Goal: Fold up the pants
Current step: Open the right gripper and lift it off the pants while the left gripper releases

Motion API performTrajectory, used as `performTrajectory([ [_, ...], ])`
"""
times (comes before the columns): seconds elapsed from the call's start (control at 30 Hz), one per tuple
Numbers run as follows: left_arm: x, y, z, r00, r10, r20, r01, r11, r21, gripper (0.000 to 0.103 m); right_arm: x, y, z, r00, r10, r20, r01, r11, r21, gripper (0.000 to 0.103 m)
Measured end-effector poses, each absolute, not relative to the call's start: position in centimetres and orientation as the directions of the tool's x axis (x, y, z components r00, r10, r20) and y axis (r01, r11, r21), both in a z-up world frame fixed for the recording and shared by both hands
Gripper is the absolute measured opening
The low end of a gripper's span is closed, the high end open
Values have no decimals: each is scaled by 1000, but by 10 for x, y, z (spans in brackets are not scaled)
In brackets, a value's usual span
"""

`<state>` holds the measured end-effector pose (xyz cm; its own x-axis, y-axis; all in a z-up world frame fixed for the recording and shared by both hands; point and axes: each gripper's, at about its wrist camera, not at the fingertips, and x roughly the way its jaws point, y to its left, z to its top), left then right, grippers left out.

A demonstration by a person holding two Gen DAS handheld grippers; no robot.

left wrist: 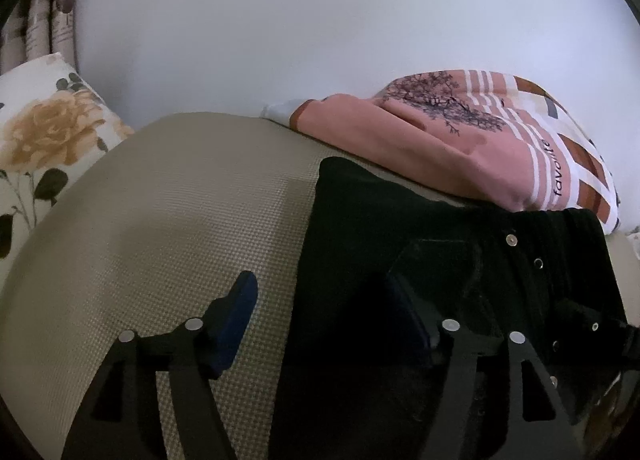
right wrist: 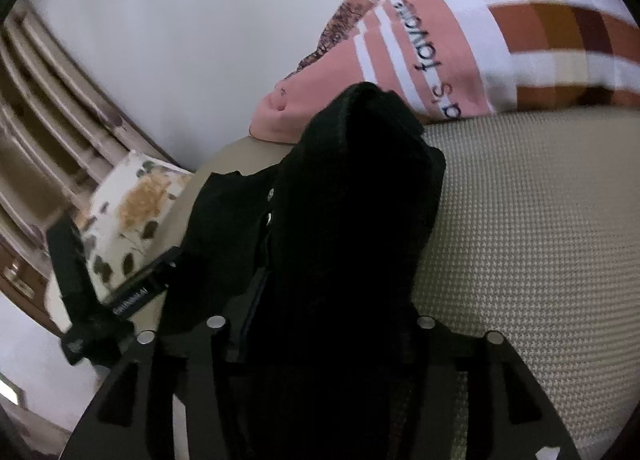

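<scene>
Black pants [left wrist: 420, 244] lie folded into a thick dark bundle on a beige woven mat [left wrist: 168, 219], near its far edge, where a pink striped cushion [left wrist: 480, 147] touches the bundle. A floral pillow [left wrist: 44, 147] sits off the mat's far left corner.

The left tool [left wrist: 324, 324] hangs over the bundle's left edge with its fingers spread apart. One blue pad [left wrist: 236, 324] is over bare mat and the other is over black cloth, so the cloth edge lies between them, unpinched.

From the right wrist view, the bundle's long axis runs straight away from the right tool [right wrist: 320, 340], toward the cushion. A raised fold of cloth fills the gap between its fingers, hiding the pads, so whether they press the cloth cannot be told.

Both tools are at the bundle's near end, the left at its left side. The next fold will likely depend on regripping this near edge.
</scene>
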<state>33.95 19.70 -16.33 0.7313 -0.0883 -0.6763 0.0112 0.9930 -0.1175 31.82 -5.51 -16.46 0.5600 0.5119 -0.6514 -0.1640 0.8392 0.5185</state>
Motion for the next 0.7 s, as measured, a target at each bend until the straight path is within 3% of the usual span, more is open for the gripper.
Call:
performTrajectory([
  [0.27,337,192,-161,743,-42,-668,-6,998,-69,78,308,-38,-157,632,351,-691,-165,932,322,65],
  [0.5,335,189,-158,759,-17,-651,-12,999,-40,92,304,-38,-155,649,292,-703,-147,954,261,74],
  [0.7,335,187,-157,762,-8,-648,-15,999,-30,92,303,-38,-156,654,272,-706,-140,961,240,77],
])
